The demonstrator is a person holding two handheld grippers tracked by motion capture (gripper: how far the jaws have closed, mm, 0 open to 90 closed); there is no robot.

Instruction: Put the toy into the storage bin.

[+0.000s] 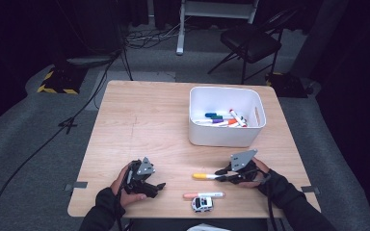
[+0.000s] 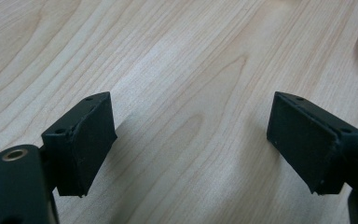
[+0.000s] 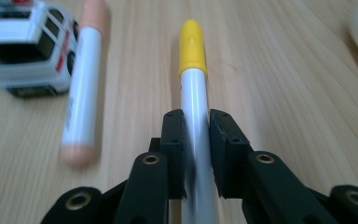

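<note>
The right tool (image 3: 196, 154) is clamped on the white barrel of the yellow-capped marker (image 3: 192, 70), which lies on the desk (image 1: 139, 120) at 7 o'clock from the white bin (image 1: 225, 137). The grip sits near the tail end, so the capped end may droop or swing on lifting and strike the pink-capped marker (image 3: 85, 88) or toy police car (image 3: 25, 49) alongside. The left tool (image 2: 191, 144) stands open and empty.

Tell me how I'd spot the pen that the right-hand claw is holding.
Start at the white bin on the wooden table and come toward the near edge. There the right gripper is clamped on the yellow-capped marker, which lies flat on the wood. The marker with peach ends beside the toy car lies nearer the edge and is untouched.
</note>
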